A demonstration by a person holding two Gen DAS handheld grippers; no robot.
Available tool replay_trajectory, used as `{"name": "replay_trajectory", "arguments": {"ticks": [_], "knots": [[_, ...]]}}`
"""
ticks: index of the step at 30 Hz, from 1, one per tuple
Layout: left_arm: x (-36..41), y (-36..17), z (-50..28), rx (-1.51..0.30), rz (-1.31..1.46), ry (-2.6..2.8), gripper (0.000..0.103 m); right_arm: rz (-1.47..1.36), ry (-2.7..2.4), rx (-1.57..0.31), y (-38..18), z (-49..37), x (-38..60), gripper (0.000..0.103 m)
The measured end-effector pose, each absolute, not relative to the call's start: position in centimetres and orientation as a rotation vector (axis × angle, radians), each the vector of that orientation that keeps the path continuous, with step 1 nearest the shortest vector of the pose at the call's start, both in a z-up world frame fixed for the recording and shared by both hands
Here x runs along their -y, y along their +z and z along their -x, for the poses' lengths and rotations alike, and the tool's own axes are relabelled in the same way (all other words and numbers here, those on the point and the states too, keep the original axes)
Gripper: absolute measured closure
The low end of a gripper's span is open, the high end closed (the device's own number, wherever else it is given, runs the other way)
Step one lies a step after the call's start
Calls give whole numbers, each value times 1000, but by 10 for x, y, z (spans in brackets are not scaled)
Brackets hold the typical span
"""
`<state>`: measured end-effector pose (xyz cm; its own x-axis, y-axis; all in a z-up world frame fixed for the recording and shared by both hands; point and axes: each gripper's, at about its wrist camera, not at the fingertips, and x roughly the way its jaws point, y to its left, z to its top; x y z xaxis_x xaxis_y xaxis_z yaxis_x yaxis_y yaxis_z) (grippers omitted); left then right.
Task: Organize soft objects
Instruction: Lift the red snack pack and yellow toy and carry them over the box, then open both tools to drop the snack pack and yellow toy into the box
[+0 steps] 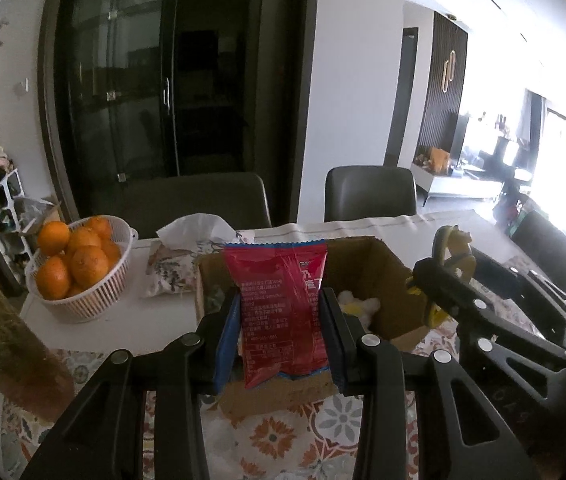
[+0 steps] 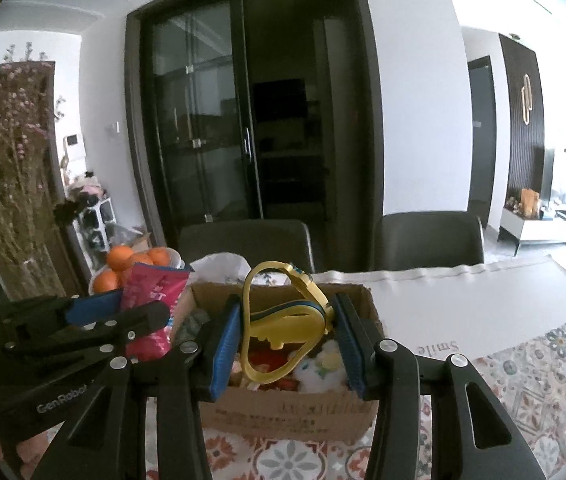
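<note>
Both grippers loaded above cardboard box (image 2: 295,412).
Left gripper (image 1: 281,320) pinching red snack packet (image 1: 279,304); right gripper (image 2: 287,340) pinching yellow toy (image 2: 283,320); orange basket (image 1: 83,280), tissue pack (image 1: 171,272) alongside.

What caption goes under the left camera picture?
Left gripper holds a red snack packet above the cardboard box.

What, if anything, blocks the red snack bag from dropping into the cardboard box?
Nothing visible does. The left gripper holds the red snack bag upright at the open cardboard box; soft toys lie inside. The right gripper grips a yellow toy over the box's other side.
</note>
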<state>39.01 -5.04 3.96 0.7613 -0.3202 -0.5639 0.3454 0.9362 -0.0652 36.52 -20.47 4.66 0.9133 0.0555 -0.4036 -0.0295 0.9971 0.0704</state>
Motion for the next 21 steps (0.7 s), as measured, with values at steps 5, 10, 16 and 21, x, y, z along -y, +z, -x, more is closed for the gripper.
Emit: {"name": "replay_trajectory", "arguments": {"ticks": [5,10,16,21], "knots": [[59,31,-413,-631,-56,-357,65,-70,39,-454,36,-390,212,56],[65,16,-434,-672,-45,-347,64,-56,22,-487,25,-412,216,53],[67,6,-446,-683,-38,-327,56,-52,14,-524,13,-431,220,40],[67,3,-449,-686,-38,-301,52,-60,-3,-548,7,-435,225,39]]}}
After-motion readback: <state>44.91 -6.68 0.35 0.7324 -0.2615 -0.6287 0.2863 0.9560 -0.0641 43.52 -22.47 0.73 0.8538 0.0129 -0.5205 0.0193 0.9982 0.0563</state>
